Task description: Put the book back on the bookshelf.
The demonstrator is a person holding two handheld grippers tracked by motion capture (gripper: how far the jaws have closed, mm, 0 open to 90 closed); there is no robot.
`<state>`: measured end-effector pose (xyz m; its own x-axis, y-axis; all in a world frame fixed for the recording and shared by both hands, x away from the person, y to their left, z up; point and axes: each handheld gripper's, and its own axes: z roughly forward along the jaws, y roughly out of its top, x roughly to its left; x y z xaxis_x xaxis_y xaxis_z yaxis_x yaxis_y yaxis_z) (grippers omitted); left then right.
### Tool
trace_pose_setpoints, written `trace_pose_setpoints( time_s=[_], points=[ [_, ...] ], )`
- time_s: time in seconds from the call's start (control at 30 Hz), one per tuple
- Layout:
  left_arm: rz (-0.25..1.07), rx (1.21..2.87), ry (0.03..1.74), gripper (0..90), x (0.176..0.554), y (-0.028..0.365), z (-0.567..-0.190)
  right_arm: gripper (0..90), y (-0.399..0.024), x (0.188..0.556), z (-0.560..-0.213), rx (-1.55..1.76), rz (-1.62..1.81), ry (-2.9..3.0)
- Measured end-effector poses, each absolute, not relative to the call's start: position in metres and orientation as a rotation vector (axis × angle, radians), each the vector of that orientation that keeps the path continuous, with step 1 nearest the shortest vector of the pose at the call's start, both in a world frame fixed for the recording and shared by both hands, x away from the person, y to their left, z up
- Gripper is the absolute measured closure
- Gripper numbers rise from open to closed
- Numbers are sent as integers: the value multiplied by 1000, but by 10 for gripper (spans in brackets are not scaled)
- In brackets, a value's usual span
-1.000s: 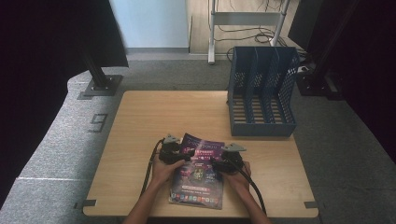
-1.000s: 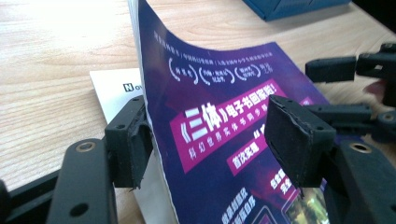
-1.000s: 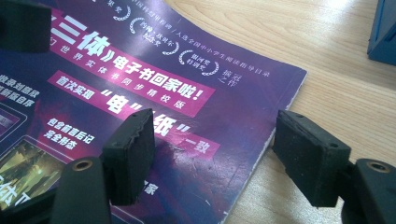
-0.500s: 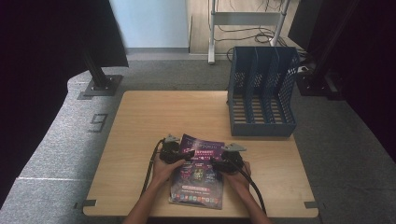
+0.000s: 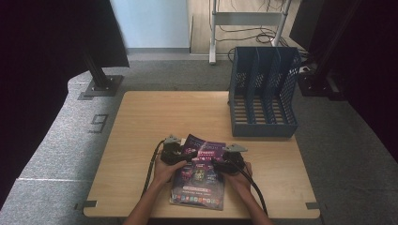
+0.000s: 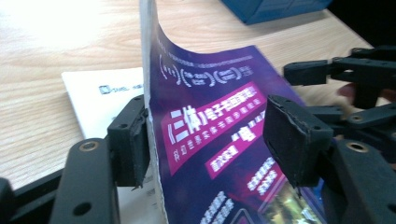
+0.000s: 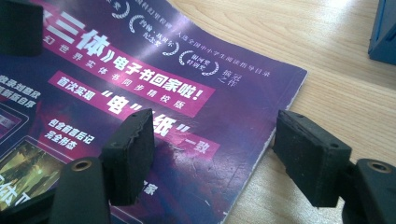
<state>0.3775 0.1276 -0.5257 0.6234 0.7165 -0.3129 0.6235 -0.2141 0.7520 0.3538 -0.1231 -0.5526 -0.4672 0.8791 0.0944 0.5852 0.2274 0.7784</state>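
High view: a purple booklet [image 5: 199,178] lies at the near edge of the tabletop [image 5: 155,117], midway along it, with the left tongs [image 5: 174,154] at its left side and the right tongs [image 5: 229,161] at its right. Its far end is lifted. A blue file rack [image 5: 263,91] stands well apart at the far right corner; nothing lies between it and the booklet. The hands cover the tongs' tips here, so their spread is hard to read.

Left gripper view: the booklet's cover [image 6: 210,140] curls upright between the jaws of the left tongs [image 6: 210,144]. Its edge touches the left pad [image 6: 133,140]; the right pad [image 6: 292,140] stands off it, so the jaws are spread and have just been closing. A white sheet [image 6: 100,100] lies beneath, partly hidden. The right tongs [image 6: 355,81] show beyond, cut off at the frame's edge.

Right gripper view: the right tongs [image 7: 215,158] stand spread, straddling the booklet's right edge [image 7: 275,126] without pinching it. A sliver of the rack [image 7: 385,28] is cut off at the right.
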Motion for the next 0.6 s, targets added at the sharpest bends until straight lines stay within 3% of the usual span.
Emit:
trace_pose_setpoints(
  time_s=[0.6],
  points=[
    [122,1926,1140,393,388,123,-539,288,-123,354,-552,1355,1106,2140]
  ],
)
